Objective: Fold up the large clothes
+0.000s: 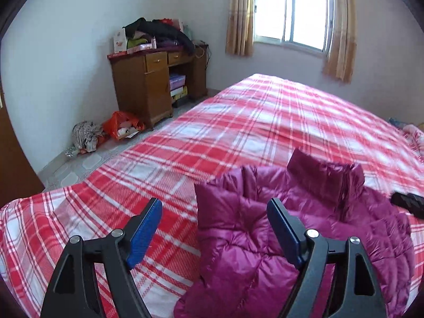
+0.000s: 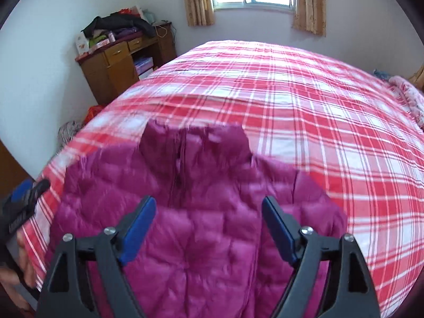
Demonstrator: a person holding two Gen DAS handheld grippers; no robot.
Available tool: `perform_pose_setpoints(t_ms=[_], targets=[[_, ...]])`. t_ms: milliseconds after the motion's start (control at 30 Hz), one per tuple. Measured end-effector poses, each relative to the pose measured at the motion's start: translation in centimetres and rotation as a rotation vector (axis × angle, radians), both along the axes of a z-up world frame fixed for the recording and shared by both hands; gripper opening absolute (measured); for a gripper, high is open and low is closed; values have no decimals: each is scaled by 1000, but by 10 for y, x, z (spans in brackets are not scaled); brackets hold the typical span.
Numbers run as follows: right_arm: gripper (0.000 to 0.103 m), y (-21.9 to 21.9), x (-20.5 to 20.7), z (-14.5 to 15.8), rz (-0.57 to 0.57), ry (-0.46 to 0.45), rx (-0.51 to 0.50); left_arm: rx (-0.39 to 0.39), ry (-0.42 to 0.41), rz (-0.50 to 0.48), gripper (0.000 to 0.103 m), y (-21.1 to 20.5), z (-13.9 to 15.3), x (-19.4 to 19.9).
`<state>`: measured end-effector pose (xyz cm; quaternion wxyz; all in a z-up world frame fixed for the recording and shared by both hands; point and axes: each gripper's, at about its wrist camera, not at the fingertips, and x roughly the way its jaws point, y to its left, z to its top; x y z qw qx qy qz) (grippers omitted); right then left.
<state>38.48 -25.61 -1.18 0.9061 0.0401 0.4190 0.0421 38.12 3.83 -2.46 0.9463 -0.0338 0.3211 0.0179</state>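
Note:
A magenta quilted puffer jacket lies on the bed with its collar toward the window; it also shows in the right wrist view. My left gripper is open and empty above the jacket's left edge, its left finger over the bedspread. My right gripper is open and empty above the jacket's middle, below the collar and zipper. The right gripper's tip shows at the right edge of the left wrist view. The left gripper shows at the left edge of the right wrist view.
The bed carries a red and white plaid cover. A wooden desk piled with clothes stands by the far left wall, bags on the floor beside it. A curtained window is at the back. Floral bedding lies at the bed's right edge.

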Motion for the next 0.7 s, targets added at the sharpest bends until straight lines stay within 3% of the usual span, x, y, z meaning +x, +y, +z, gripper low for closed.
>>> perform_pose_setpoints(t_ms=[100, 200, 333, 500, 533, 633, 700], targets=[[80, -13, 54, 3, -68, 83, 77, 10, 0, -15, 82, 3, 2, 3], [75, -21, 96, -13, -137, 170, 133, 5, 10, -19, 82, 8, -1, 5], [75, -9, 135, -38, -178, 238, 84, -27, 24, -18, 82, 18, -6, 11], [75, -11, 150, -56, -185, 287, 36, 10, 26, -15, 82, 19, -8, 19], [70, -12, 150, -57, -173, 297, 29, 8, 31, -12, 82, 19, -9, 21], [25, -19, 137, -57, -133, 298, -1, -19, 47, -19, 82, 18, -10, 26], [18, -28, 123, -56, -113, 292, -5, -29, 51, -24, 82, 13, -9, 27]])
